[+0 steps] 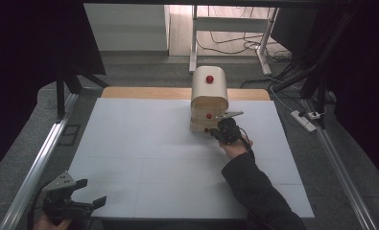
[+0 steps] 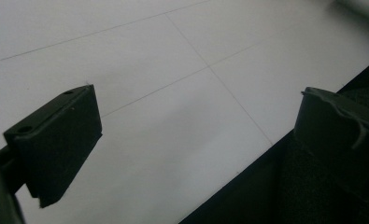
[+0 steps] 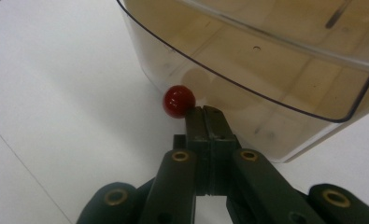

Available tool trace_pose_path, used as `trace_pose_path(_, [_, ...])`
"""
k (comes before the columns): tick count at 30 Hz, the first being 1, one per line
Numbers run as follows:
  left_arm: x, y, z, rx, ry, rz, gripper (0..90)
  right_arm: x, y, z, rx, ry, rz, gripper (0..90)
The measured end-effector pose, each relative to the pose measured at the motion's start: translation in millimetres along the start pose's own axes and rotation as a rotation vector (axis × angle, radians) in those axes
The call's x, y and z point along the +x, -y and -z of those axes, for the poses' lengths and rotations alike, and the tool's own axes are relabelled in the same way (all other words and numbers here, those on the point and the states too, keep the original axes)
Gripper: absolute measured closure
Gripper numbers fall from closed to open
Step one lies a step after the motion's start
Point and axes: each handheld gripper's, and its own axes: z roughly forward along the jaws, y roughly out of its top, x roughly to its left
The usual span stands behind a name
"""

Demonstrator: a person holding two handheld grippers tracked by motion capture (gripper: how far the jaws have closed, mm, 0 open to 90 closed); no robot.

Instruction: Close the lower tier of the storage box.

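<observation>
Right gripper (image 3: 205,112) closed beside red knob (image 3: 178,101) (contact unclear)

Desk (image 1: 144,158) w/ a white top crossed by thin seam lines, plus a bare wood strip along the far edge. On it, far-centre, stands a beige bread-bin-type box (image 1: 209,98) w/ a clear curved lid and red knobs. A small red ball (image 3: 178,101) sits on the white top, touching the box's base.

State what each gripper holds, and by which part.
Nothing held. Right gripper is shut empty beside the red knob; left gripper is open over the table.
</observation>
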Motion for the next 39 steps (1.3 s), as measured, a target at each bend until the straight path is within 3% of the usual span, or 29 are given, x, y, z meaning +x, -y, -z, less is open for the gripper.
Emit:
trace_pose_path(11, [0.0,0.1,0.1,-0.002,0.001,-0.001,1.1,2.4,-0.6,0.3,0.017,0.019,0.017,89.0])
trace_pose_path(23, [-0.2,0.2,0.3,-0.002,0.001,-0.003,1.1,15.0,1.8,2.0,0.055,-0.01,0.062,76.2])
trace_pose_path(39, [0.0,0.3,0.5,-0.005,0.003,-0.002,1.1,17.8,6.3,7.9,0.046,-0.034,0.022,46.2])
